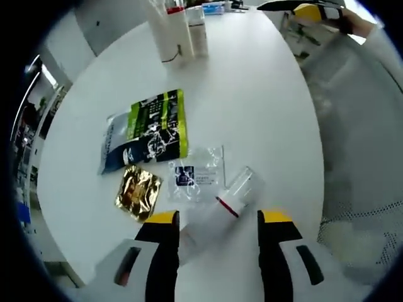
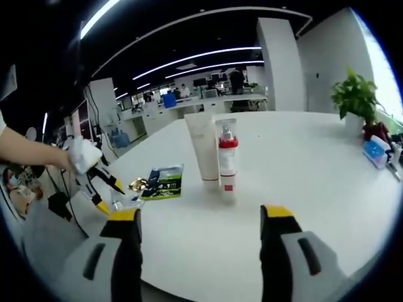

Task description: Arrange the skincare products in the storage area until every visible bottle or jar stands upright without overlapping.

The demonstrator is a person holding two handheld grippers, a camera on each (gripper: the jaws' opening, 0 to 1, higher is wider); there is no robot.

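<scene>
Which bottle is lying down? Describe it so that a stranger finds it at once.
On the round white table, look just ahead of the left gripper, beside the flat sachets. There lies a clear bottle with a red band, on its side. The other bottles stand upright at the far edge.

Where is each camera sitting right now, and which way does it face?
Left gripper view: rides the left gripper, looking down at a lying bottle between open fingers, beside sachets.
Right gripper view: rides the right gripper, level across the table at a standing tube and pump bottle; a hand shows.
Shared: table, tube, sachets.
</scene>
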